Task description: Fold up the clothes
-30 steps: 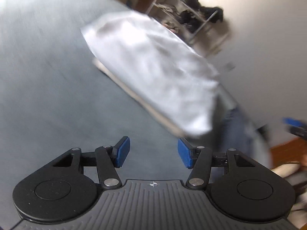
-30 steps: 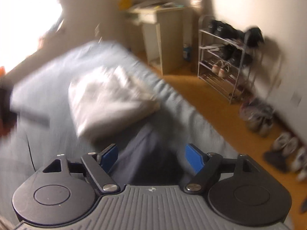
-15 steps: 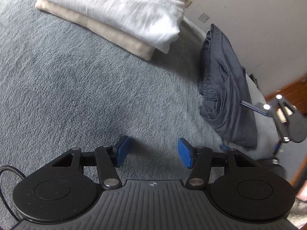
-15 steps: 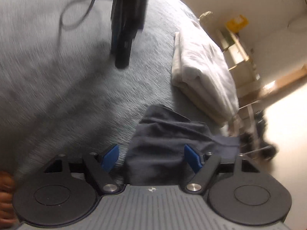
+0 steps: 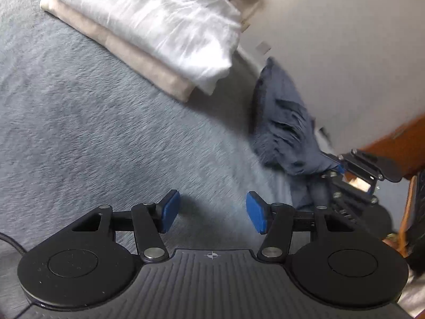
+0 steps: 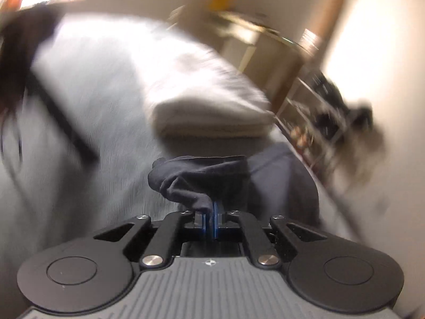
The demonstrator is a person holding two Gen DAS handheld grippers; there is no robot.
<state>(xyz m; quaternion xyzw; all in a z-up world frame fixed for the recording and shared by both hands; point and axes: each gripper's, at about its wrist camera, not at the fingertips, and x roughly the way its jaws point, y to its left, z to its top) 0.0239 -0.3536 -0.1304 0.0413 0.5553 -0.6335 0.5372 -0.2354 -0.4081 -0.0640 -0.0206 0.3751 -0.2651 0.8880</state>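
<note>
A dark navy garment (image 5: 285, 130) lies crumpled near the right edge of the grey fleece bed cover (image 5: 93, 133). My right gripper (image 5: 338, 167) comes in from the right and pinches the garment's near corner. In the right wrist view that gripper (image 6: 209, 212) is shut on a bunched fold of the navy garment (image 6: 202, 180), which drapes ahead of the blue pads. My left gripper (image 5: 212, 211) hovers low over bare cover, open, nothing between its blue pads (image 5: 170, 210), left of the garment.
A folded stack, a white garment (image 5: 159, 18) over a beige one (image 5: 127, 53), lies beyond the left gripper. A shoe rack (image 6: 326, 122) and wooden furniture stand past the bed's right edge. A pale wall (image 5: 345, 40) rises behind.
Both grippers came down toward the bed. The right gripper's jaws went from wide open around the navy garment to shut on it. The left gripper stayed open.
</note>
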